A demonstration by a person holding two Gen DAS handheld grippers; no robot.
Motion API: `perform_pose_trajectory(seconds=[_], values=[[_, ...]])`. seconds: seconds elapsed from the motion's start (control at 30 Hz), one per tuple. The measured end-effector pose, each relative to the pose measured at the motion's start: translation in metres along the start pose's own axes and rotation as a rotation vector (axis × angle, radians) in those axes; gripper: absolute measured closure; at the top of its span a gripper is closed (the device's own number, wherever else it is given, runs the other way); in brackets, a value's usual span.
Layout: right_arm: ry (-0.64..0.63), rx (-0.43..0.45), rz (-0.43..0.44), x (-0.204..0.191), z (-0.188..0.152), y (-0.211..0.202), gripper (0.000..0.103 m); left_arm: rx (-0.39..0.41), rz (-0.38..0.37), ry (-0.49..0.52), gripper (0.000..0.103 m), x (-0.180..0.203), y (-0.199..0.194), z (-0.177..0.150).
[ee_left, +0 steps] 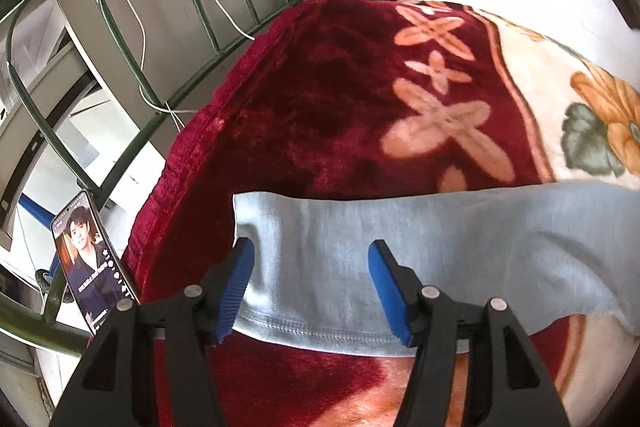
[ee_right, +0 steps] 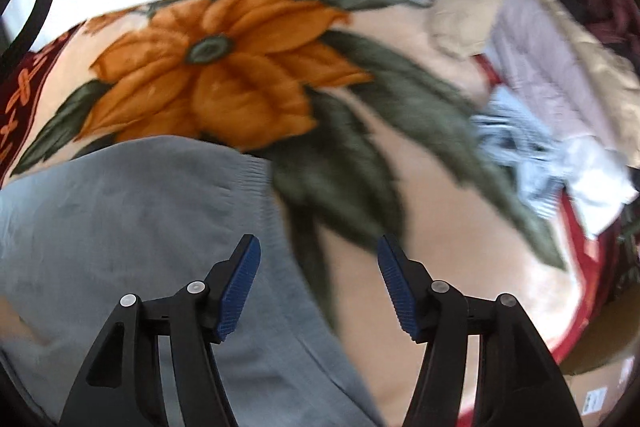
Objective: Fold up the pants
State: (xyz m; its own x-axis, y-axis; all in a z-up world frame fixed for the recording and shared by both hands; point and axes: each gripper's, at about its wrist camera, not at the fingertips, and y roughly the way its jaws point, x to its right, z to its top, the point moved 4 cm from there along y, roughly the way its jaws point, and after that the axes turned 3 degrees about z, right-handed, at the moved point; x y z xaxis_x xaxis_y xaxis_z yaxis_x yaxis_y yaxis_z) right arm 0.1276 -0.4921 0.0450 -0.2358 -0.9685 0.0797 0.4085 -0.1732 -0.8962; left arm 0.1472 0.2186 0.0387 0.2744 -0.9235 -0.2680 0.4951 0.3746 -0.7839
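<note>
hovering just above the pants, left gripper with jaws standing wide, nothing pinched, stitched hem edge lying between the blue pads without being pressed. spanning the same pants from the other end, right gripper also spread wide and empty, left pad over grey cloth, right pad over bare blanket, ribbed cuff or waistband edge just ahead and left of the tips. running long axis across the blanket, from hem at the left gripper toward the right gripper; each end nearest its own hand, so probably one end to be carried over the other. farther off, beyond the blanket's left edge, phone propped by the green bed rail, screen text too small to read. past the pants on the right, heap of clothes, blurred; cardboard label at lower right unreadable.
</note>
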Motion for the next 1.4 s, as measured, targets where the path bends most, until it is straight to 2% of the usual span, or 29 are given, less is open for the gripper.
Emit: perform_pose_trajectory(seconds=[0.17,0.3,0.33,0.37,0.4,0.43,0.47,0.57,0.67,0.73,0.8,0.9,0.97,1.1,1.27,1.4], values=[[-0.063,-0.017,0.040,-0.039,0.014,0.048,0.041,-0.020,-0.011,-0.020,0.041,-0.003,0.006,-0.001],[-0.035,-0.045,0.010,-0.049,0.018,0.077,0.041,-0.043,-0.036,-0.059,0.041,-0.004,0.013,-0.002],[0.020,-0.037,0.015,-0.046,0.019,0.077,0.046,-0.053,-0.044,-0.072,0.041,-0.003,0.015,-0.003],[0.052,-0.033,0.024,-0.045,0.019,0.076,0.064,-0.056,-0.048,-0.078,0.041,-0.003,0.017,-0.004],[0.084,-0.025,0.041,-0.044,0.018,0.073,0.075,-0.059,-0.049,-0.081,0.041,-0.001,0.019,-0.005],[0.074,-0.010,0.040,-0.045,0.019,0.068,0.081,-0.061,-0.047,-0.081,0.041,0.001,0.021,-0.006],[0.051,0.003,0.025,-0.048,0.021,0.064,0.081,-0.061,-0.044,-0.079,0.040,0.002,0.022,-0.006],[-0.013,0.094,-0.091,-0.042,0.034,0.045,0.082,-0.055,-0.032,-0.038,0.040,0.014,0.028,-0.003],[0.093,0.135,-0.153,-0.009,0.051,0.037,0.081,-0.031,-0.045,0.006,0.040,0.031,0.035,0.005],[0.172,0.102,-0.132,0.014,0.056,0.046,0.081,-0.023,-0.024,0.034,0.040,0.045,0.045,0.009],[0.180,0.049,-0.102,0.020,0.055,0.060,0.081,-0.025,0.010,0.050,0.039,0.053,0.056,0.009],[0.098,-0.041,-0.146,0.018,0.042,0.088,0.071,0.004,0.048,0.051,0.035,0.057,0.064,0.008],[0.028,0.001,-0.207,0.011,0.037,0.088,0.060,0.002,0.033,0.025,0.034,0.053,0.064,0.007],[-0.069,0.036,-0.304,0.002,0.034,0.072,0.057,-0.007,0.004,0.013,0.034,0.044,0.053,0.010],[-0.106,0.102,-0.286,0.001,0.022,0.030,0.055,0.032,-0.061,0.027,0.034,0.044,0.014,0.008],[-0.030,0.100,-0.212,0.013,0.002,0.003,0.052,0.057,-0.136,0.060,0.034,0.056,-0.024,0.001]])
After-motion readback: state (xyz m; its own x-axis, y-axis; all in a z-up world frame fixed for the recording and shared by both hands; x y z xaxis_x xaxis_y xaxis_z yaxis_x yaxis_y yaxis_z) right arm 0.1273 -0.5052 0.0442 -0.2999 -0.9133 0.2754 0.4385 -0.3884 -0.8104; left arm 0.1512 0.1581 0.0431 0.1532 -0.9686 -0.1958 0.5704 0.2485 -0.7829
